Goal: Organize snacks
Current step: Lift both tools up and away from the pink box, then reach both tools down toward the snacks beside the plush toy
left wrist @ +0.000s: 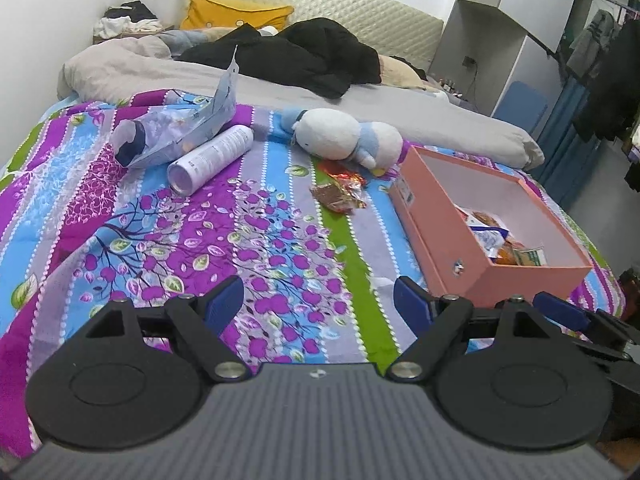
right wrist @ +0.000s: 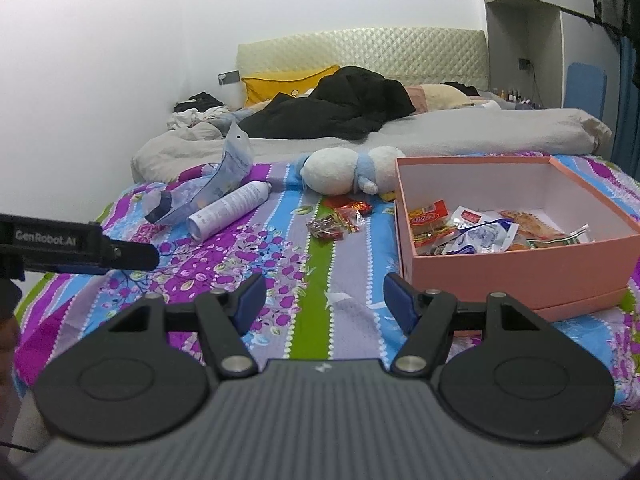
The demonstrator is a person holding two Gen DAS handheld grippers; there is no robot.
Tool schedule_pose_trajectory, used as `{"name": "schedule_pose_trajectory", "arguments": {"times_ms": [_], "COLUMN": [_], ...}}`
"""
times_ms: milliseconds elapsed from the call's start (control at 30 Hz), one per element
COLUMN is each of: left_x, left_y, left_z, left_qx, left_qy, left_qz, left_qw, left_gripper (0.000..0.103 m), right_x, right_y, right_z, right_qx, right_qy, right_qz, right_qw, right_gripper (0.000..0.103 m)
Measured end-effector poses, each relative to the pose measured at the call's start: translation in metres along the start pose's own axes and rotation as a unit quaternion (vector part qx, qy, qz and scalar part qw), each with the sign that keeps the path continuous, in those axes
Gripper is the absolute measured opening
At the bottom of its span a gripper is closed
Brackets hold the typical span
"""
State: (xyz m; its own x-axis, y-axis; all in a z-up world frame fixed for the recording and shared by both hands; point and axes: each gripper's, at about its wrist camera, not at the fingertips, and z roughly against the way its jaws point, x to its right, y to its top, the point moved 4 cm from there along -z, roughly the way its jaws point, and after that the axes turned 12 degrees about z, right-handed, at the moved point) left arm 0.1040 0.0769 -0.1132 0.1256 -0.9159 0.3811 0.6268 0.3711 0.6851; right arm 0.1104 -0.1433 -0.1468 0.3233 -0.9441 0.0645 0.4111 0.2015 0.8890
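While your left gripper (left wrist: pixel 318 306) and right gripper (right wrist: pixel 324 300) both hang wide and empty over the bed (left wrist: pixel 224 240), loose snacks (right wrist: pixel 336 220) lie beside the box (right wrist: pixel 520 268), others inside.

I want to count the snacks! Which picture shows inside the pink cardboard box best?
The right wrist view: the pink cardboard box faces it, wrappers spread out. In the left wrist view its near wall hides most.

Low in the frame we see our right gripper (right wrist: pixel 325 300) with jaws apart and nothing between them, above the floral bedspread (right wrist: pixel 280 280). At right sits the pink box (right wrist: pixel 520 272) holding snack packets (right wrist: pixel 472 228); two loose wrapped snacks (right wrist: pixel 340 220) lie centre, near a plush toy (right wrist: pixel 344 174).
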Motion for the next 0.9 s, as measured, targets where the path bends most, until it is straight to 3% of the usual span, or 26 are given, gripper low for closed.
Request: {"name": "schedule_pose_trajectory", "arguments": {"times_ms": [533,767,900], "left_x": [-0.040,-0.042,-0.037], "left_y": [0.029,0.051,0.064], "left_z": [-0.101,-0.168,-0.212], "left_qx": [-0.030,-0.056,-0.070], "left_qy": [0.001,-0.037,-0.065], "left_qz": [0.028,0.061,0.081], "left_qw": [0.9992,0.9959,0.9922], "left_gripper": [0.085,0.085,0.084], "right_x": [-0.019,-0.013,-0.005], "right_y": [-0.005,-0.001,0.010], "right_z": [-0.084,-0.134,-0.168], "right_qx": [-0.026,-0.038,-0.034], "right_qy": [0.031,0.024,-0.002], "right_qz": [0.030,0.034,0.032], "right_qw": [0.999,0.998,0.999], "right_gripper": [0.066,0.066,0.064]}}
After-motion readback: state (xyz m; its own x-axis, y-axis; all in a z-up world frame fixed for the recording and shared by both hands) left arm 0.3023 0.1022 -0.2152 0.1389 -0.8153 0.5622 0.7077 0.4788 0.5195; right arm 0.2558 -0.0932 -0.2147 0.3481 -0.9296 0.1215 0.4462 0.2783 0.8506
